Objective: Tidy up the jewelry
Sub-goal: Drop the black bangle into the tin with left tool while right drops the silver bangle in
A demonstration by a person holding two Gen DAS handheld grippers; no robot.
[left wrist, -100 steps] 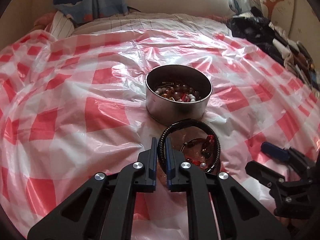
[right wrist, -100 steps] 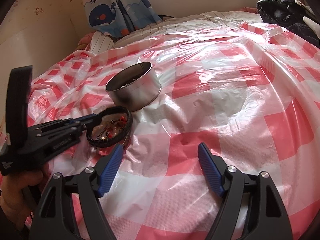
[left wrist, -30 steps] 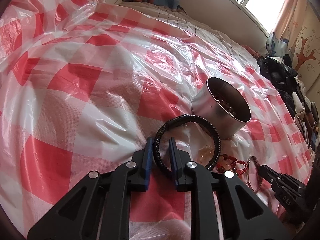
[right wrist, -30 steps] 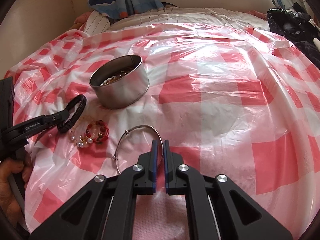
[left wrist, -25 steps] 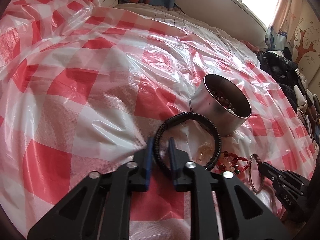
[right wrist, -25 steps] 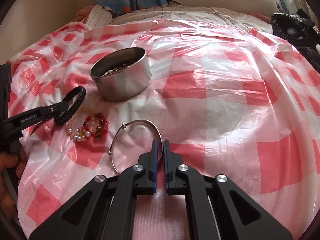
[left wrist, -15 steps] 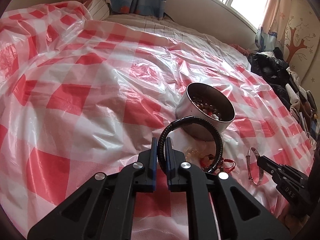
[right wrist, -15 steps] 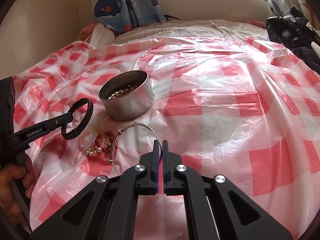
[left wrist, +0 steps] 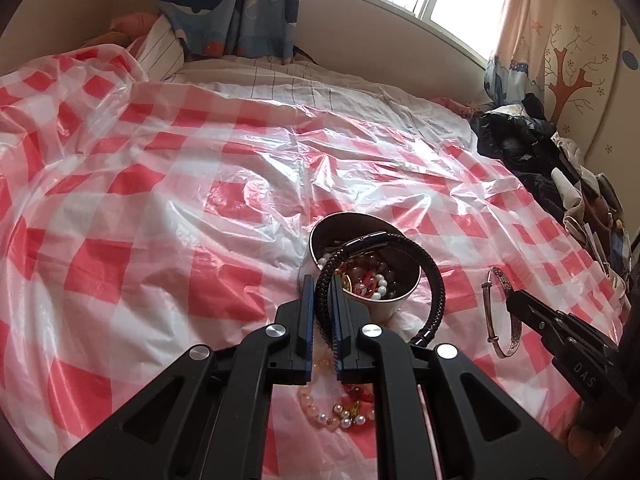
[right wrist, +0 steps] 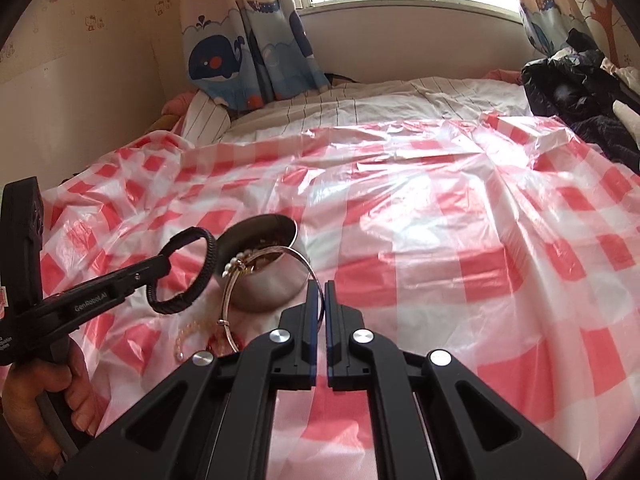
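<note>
My left gripper (left wrist: 321,286) is shut on a black braided bracelet (left wrist: 437,288) and holds it in the air in front of the round metal tin (left wrist: 384,304), which holds several bead bracelets. My right gripper (right wrist: 319,287) is shut on a thin silver bangle (right wrist: 228,280) and holds it lifted beside the tin (right wrist: 276,280). The bangle also shows in the left wrist view (left wrist: 493,308), and the black bracelet in the right wrist view (right wrist: 202,276). A bead and pearl bracelet (left wrist: 340,416) lies on the sheet under my left gripper.
A red and white checked plastic sheet (left wrist: 160,220) covers the bed. Dark clothes (left wrist: 520,148) are piled at the right edge. A whale-print curtain (right wrist: 240,60) and a striped pillow (right wrist: 204,120) stand at the back by the wall.
Both grippers have risen off the sheet with their bracelets. The black bracelet now hangs in front of the tin and the bangle is lifted next to it.
</note>
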